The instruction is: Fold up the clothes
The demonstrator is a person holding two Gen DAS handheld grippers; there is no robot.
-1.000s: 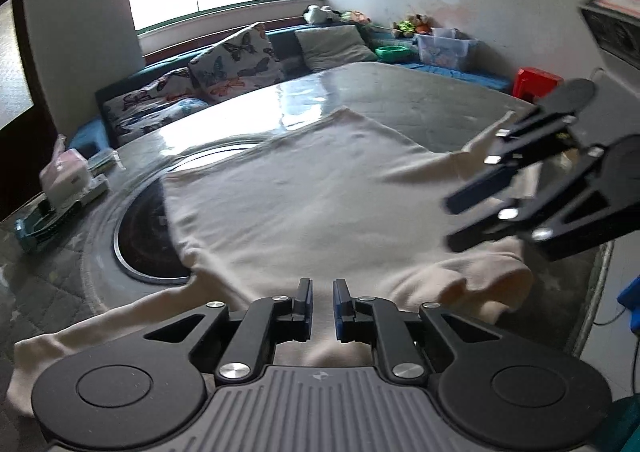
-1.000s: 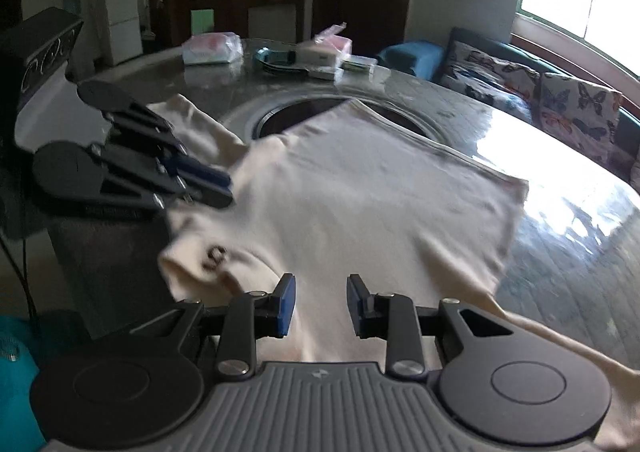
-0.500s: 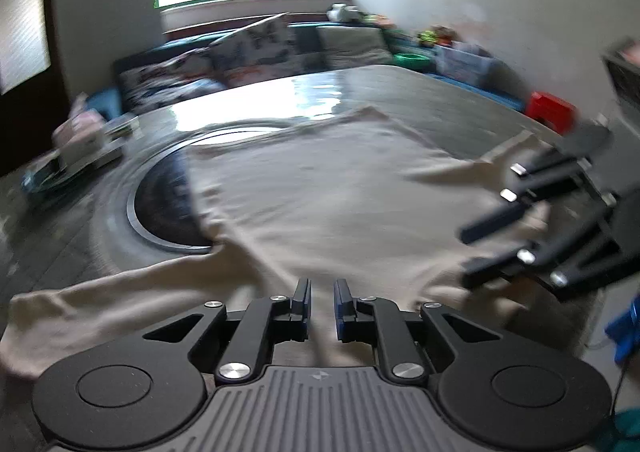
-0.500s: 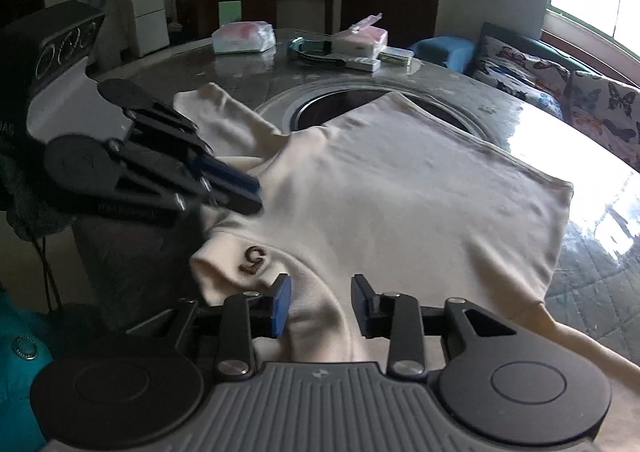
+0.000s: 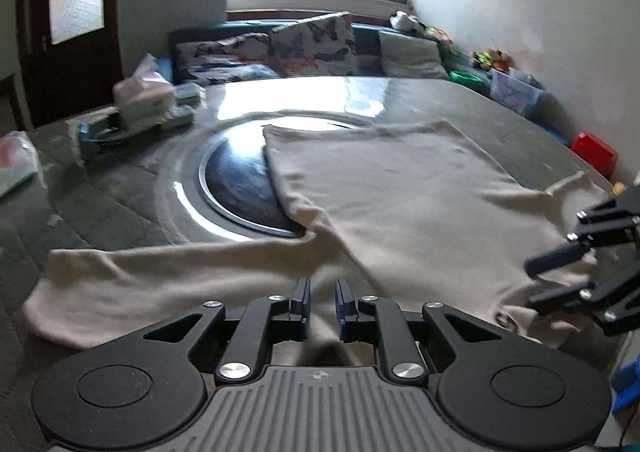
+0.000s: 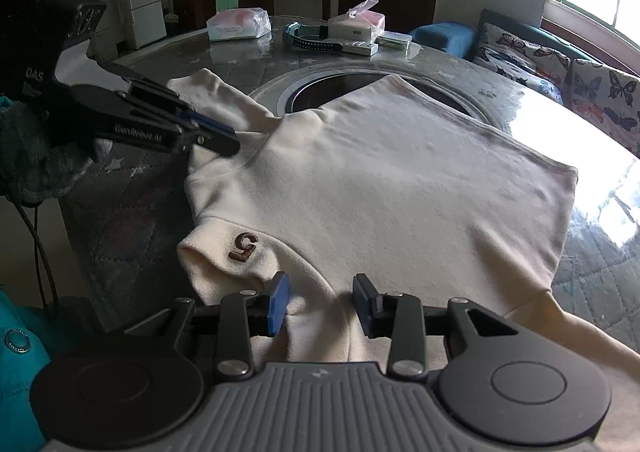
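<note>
A cream long-sleeved top (image 5: 400, 196) lies spread flat on the round table, its collar with a brown "5" (image 6: 242, 248) near the table's edge. One sleeve (image 5: 132, 276) stretches out to the left. My left gripper (image 5: 322, 304) is open by a narrow gap, low over the shoulder by that sleeve, nothing between its pads. It also shows in the right wrist view (image 6: 224, 136). My right gripper (image 6: 320, 302) is open and empty just over the cloth beside the collar. It shows at the right of the left wrist view (image 5: 540, 280).
The table (image 5: 120, 212) has a dark round inset (image 5: 240, 188) partly under the top. Tissue packs (image 6: 240, 24) and a teal tray (image 6: 308, 38) stand at its far side. A cushioned bench (image 5: 312, 48) runs under the window. A red box (image 5: 592, 150) sits off the table.
My left gripper has swung left toward the sleeve and shoulder, away from the collar. My right gripper has come closer to the collar and opened wider. The top has not moved.
</note>
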